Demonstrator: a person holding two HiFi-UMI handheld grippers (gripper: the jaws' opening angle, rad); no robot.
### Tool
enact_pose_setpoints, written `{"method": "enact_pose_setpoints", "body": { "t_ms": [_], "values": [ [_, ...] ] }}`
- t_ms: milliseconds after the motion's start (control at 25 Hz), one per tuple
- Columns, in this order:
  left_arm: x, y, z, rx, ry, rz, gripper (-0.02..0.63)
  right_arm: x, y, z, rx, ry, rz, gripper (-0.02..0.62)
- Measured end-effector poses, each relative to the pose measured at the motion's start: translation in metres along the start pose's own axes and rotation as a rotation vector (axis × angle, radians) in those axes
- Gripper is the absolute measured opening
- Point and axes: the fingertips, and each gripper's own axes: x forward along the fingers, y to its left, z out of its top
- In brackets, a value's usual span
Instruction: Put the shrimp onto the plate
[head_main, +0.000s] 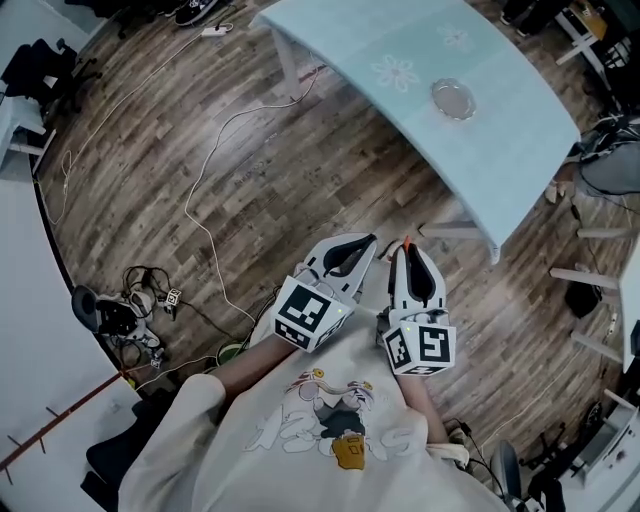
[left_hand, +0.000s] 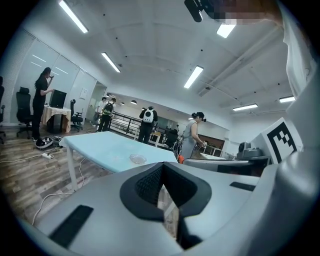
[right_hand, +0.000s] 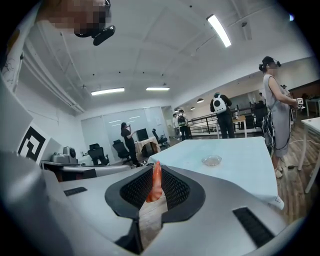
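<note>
Right gripper view: right hand-held gripper (right_hand: 156, 172) pinches the shrimp (right_hand: 155, 185) upright, well short of the plate (right_hand: 212, 160), which lies ahead, slightly right, on the table (right_hand: 242, 162).

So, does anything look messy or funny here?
Nothing is spilled or broken. The orange shrimp sticks up, pinched in the right gripper, and the small clear glass plate sits empty on the pale blue table. Only the thin white cable straggling over the wooden floor looks untidy.
</note>
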Motion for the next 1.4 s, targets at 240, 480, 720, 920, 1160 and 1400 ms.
{"method": "enact_pose_setpoints", "body": {
  "t_ms": [240,480,720,920,1160,1400],
  "values": [
    [0.015,0.019,0.003,-0.021,0.008,0.000,0.003,0.027,-0.002,0.002,0.003,0.024,0.012,0.071],
    [0.042,0.042,0.010,-0.018,0.028,0.020,0.003,0.063,-0.019,0.012,0.018,0.023,0.034,0.071],
    [0.100,0.063,0.025,0.003,0.061,0.006,0.003,0.106,-0.063,0.030,0.023,0.009,0.028,0.071],
    [0.162,0.072,0.043,0.017,0.075,-0.027,0.003,0.137,-0.113,0.052,0.058,-0.009,-0.015,0.071],
    [0.246,0.079,0.074,0.060,0.086,-0.063,0.003,0.174,-0.181,0.082,0.072,-0.026,-0.038,0.071],
    [0.312,0.078,0.087,0.087,0.090,-0.078,0.003,0.197,-0.233,0.094,0.060,-0.022,-0.021,0.071]
  ]
}}
